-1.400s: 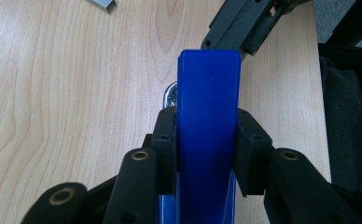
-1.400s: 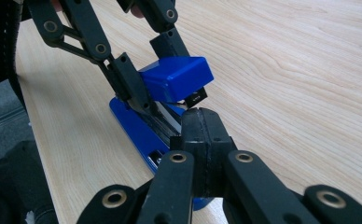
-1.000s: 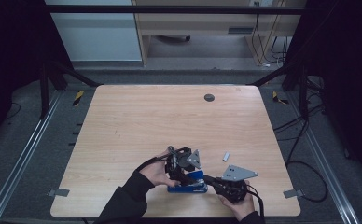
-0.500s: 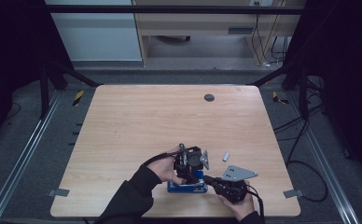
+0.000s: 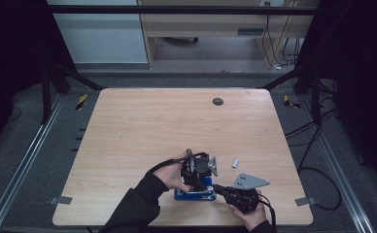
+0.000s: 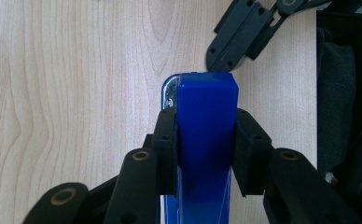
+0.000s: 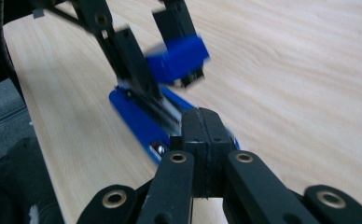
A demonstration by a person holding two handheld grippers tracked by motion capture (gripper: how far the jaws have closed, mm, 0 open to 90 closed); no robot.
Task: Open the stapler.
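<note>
Nearest the table's front edge, the right gripper point(image 5: 214, 187) lies low with its jaws pressed together pad to pad, their tips resting on the base of the blue stapler point(image 5: 195, 194); in the right gripper view those shut pads point(image 7: 202, 135) sit on the rear end of the base, and we judge that they pin it to the wooden table point(image 5: 143, 131). Just behind it, the left gripper point(image 6: 206, 140) has just been closing and now clamps the stapler's blue top arm point(image 6: 206, 107) from both sides, one pad on each flank. In the right gripper view that arm point(image 7: 177, 58) stands tilted up, clear of the base and the metal staple channel point(image 7: 163, 114). We read the step in hand as swinging the top arm open while the base stays put. To do it well, we would keep the right pads bearing straight down, lift the arm along its hinge arc, not sideways, and hold the grip square so that the smooth plastic does not slip. Farther right, well apart, a small grey piece point(image 5: 235, 162) lies on the table.
</note>
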